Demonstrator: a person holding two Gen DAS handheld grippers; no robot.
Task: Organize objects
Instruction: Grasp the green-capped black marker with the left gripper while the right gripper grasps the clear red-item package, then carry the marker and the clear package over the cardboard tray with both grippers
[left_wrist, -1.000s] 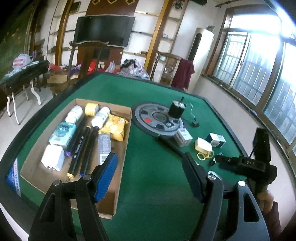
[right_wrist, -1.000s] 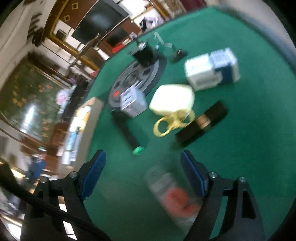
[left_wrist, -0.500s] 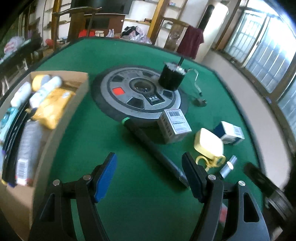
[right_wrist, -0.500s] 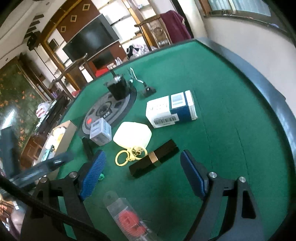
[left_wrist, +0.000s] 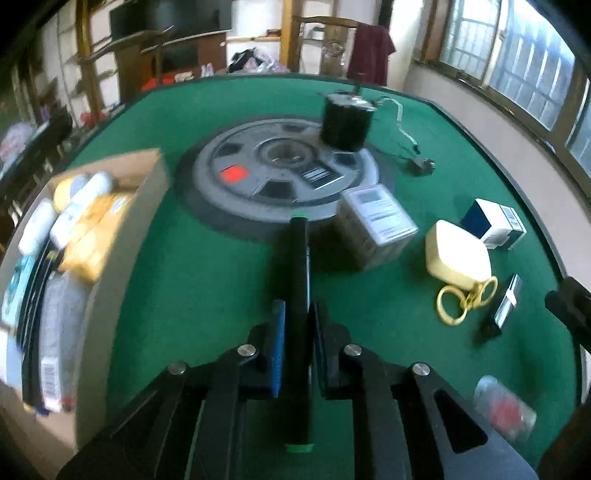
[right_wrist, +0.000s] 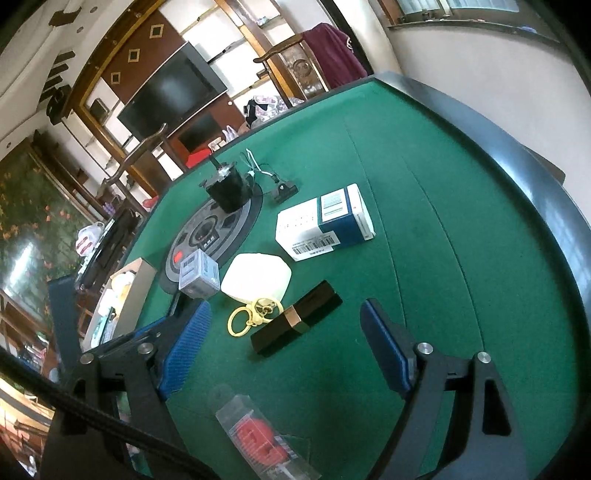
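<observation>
Your left fingers (left_wrist: 281, 347) clamp the black marker (left_wrist: 300, 295) on the table (left_wrist: 207, 280) | your right fingers (right_wrist: 384, 343) spread wide above the black tube (right_wrist: 295, 325), gripping nothing

Window (left_wrist: 524, 55) daylight glare; left view blurred; fisheye edges dark.

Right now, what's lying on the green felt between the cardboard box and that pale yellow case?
In the left wrist view, a black marker clamped in the left gripper and a small grey box lie between the cardboard box and the yellow case.
</observation>
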